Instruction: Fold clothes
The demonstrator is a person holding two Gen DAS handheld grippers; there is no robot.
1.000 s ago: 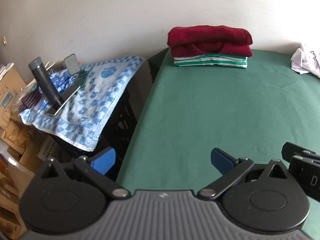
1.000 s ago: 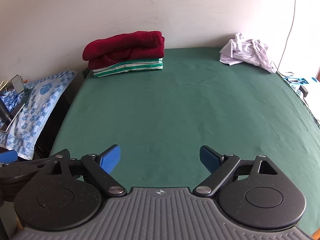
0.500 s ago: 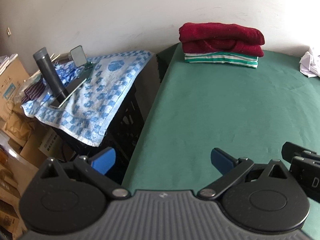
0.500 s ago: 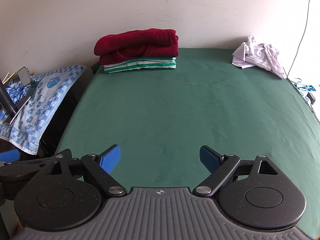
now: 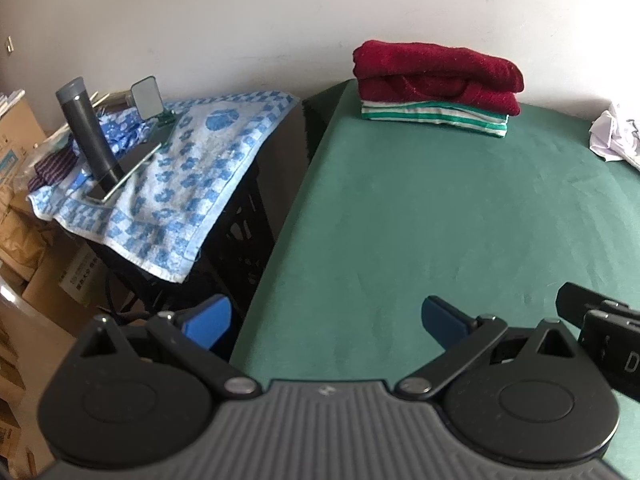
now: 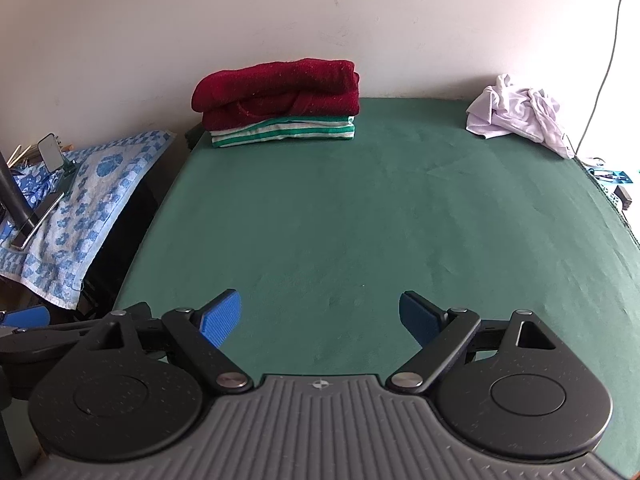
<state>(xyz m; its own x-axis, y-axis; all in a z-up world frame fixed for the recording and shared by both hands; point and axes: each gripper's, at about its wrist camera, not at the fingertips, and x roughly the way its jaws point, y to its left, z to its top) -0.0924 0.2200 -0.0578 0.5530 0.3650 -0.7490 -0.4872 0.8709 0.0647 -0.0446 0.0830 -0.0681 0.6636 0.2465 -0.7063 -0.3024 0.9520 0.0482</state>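
Right wrist: two folded garments [image 6: 280,104] stacked, one crumpled garment [image 6: 520,116].

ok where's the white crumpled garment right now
In the right wrist view the white crumpled garment lies unfolded at the far right corner of the green table, against the wall, well right of the folded stack; the left wrist view shows it at the right edge.

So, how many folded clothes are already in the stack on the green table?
2 that I can make out: a dark red garment on top and a green-and-white striped garment beneath it, at the table's far left by the wall. More thin layers may be hidden.
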